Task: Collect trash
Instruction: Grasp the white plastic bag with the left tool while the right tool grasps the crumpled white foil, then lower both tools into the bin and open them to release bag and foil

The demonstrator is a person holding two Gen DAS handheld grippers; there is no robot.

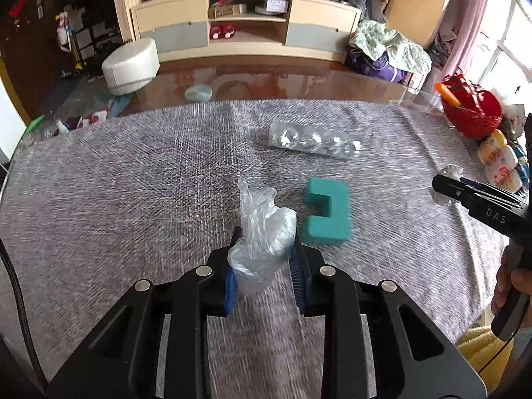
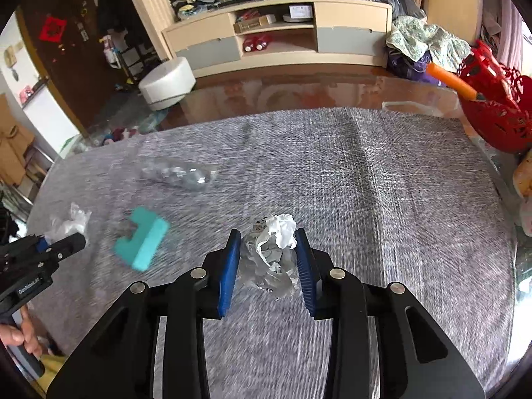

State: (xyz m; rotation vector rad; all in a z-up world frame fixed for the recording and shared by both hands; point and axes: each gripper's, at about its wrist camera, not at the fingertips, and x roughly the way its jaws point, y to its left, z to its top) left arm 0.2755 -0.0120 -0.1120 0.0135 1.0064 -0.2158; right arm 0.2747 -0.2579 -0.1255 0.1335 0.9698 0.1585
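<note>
My left gripper (image 1: pixel 264 242) is shut on a crumpled clear plastic bag (image 1: pixel 262 226), which sticks up between its blue pads above the grey tablecloth (image 1: pixel 133 183). My right gripper (image 2: pixel 267 242) is shut on a crumpled wad of white and grey paper (image 2: pixel 272 252). In the right wrist view the left gripper (image 2: pixel 71 241) appears at the far left with the plastic bag (image 2: pixel 71 221) in it. The right gripper (image 1: pixel 442 184) shows at the right edge of the left wrist view, with a bit of the paper wad (image 1: pixel 450 170) at its tip.
A teal C-shaped foam block (image 1: pixel 327 214) (image 2: pixel 143 242) and a clear plastic blister tray (image 1: pixel 314 141) (image 2: pixel 181 173) lie on the cloth. A red basket (image 1: pixel 472 106) (image 2: pixel 495 106) stands at the table's right edge. A white stool (image 1: pixel 131 66) and a TV cabinet (image 1: pixel 246 26) are beyond.
</note>
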